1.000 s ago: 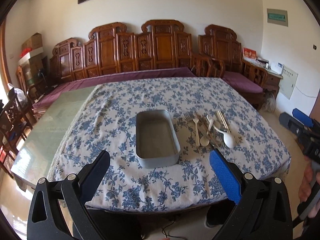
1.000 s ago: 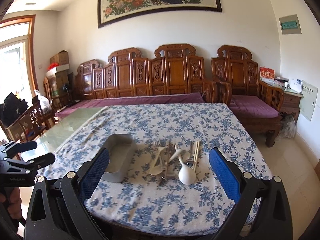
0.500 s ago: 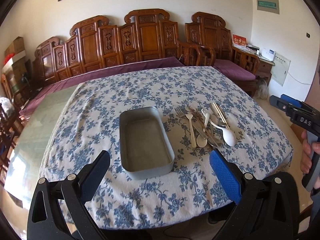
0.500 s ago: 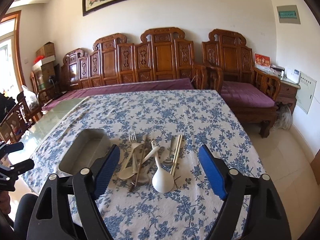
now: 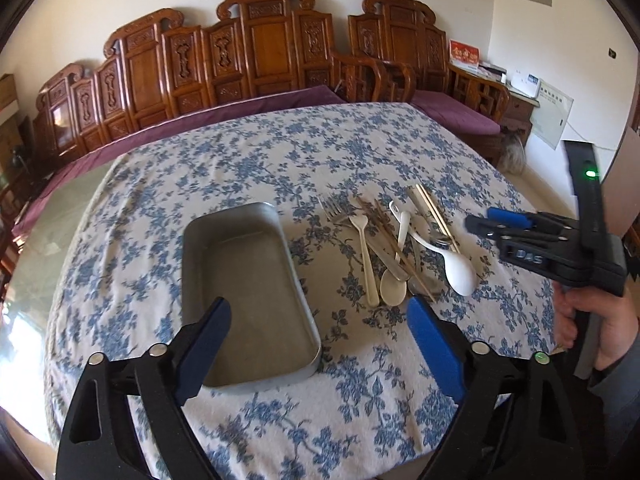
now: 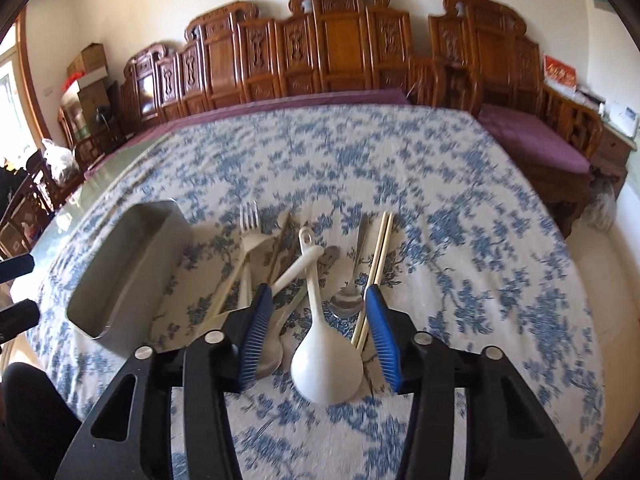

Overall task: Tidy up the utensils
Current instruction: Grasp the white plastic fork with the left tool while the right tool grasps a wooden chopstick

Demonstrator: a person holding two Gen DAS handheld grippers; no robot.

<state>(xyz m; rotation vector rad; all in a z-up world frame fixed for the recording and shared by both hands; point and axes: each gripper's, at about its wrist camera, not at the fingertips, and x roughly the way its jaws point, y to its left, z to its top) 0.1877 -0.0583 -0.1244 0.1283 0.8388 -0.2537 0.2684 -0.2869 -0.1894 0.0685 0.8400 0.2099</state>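
Observation:
An empty grey metal tray (image 5: 248,296) lies on the blue-flowered tablecloth; it also shows in the right wrist view (image 6: 128,268). To its right is a pile of utensils: a big white rice spoon (image 6: 326,356), a cream fork (image 6: 250,236), a metal spoon (image 6: 348,300), pale chopsticks (image 6: 378,268), dark chopsticks and cream spoons (image 5: 390,288). My left gripper (image 5: 318,320) is open above the tray's near end. My right gripper (image 6: 318,300) is open, partly narrowed, low over the white rice spoon (image 5: 460,272), holding nothing. It also shows in the left wrist view (image 5: 496,220).
The table (image 5: 280,152) has a bare glass strip (image 5: 52,240) at its left. Carved wooden benches with purple cushions (image 5: 260,60) stand behind it. Wooden chairs (image 6: 28,208) are at the left and a side cabinet (image 5: 516,108) at the right.
Both grippers have moved forward and down towards the table. The right gripper's jaws have narrowed and now sit over the white rice spoon. The left gripper is now above the tray.

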